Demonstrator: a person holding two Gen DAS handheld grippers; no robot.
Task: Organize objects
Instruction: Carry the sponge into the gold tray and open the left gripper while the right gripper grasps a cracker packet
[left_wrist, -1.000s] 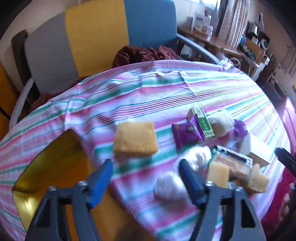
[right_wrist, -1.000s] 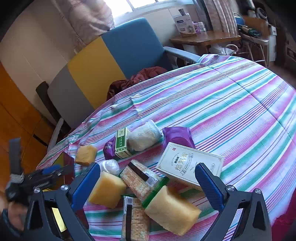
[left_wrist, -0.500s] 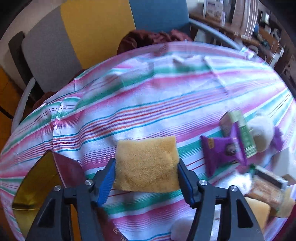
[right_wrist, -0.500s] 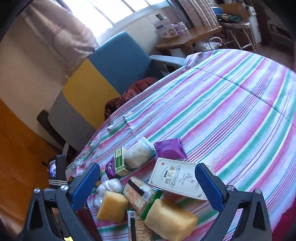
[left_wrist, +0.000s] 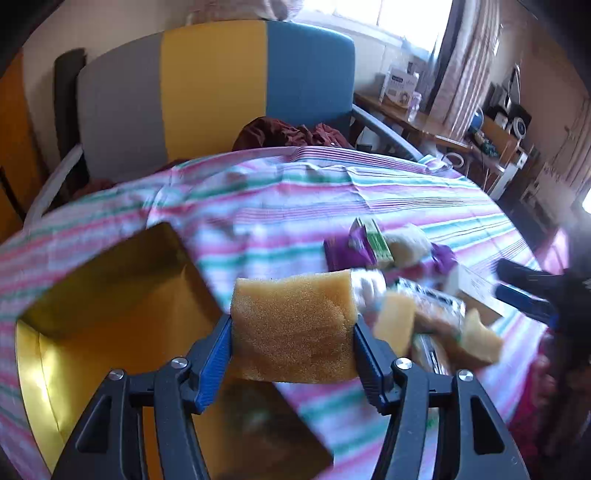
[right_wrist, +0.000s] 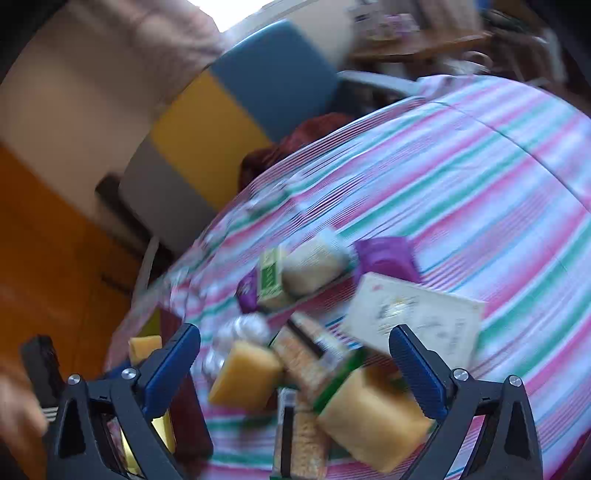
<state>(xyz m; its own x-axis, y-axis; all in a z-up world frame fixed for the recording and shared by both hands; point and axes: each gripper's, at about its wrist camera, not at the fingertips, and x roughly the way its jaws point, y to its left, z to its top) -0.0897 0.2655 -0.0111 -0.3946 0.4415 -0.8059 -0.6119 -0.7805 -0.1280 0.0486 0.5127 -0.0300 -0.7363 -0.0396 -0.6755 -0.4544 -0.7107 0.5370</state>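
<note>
My left gripper (left_wrist: 293, 341) is shut on a yellow-brown sponge (left_wrist: 293, 328) and holds it lifted beside an open gold-lined box (left_wrist: 110, 295) at the table's near left. My right gripper (right_wrist: 295, 365) is open and empty above a pile: two yellow sponges (right_wrist: 245, 374) (right_wrist: 373, 413), cracker packs (right_wrist: 303, 354), a white box (right_wrist: 413, 321), a green carton (right_wrist: 271, 275), purple packets (right_wrist: 386, 254) and foil-wrapped balls (right_wrist: 243, 330). The held sponge also shows at the left in the right wrist view (right_wrist: 144, 345).
A striped cloth (left_wrist: 332, 199) covers the round table. A grey, yellow and blue chair (left_wrist: 214, 85) with dark red cloth (left_wrist: 291, 133) stands behind it. A desk with clutter (left_wrist: 406, 107) is at the back right.
My left gripper closed on the sponge, lifted it off the cloth and carried it toward the gold box. My right gripper stayed open and shifted over the pile; its view is blurred.
</note>
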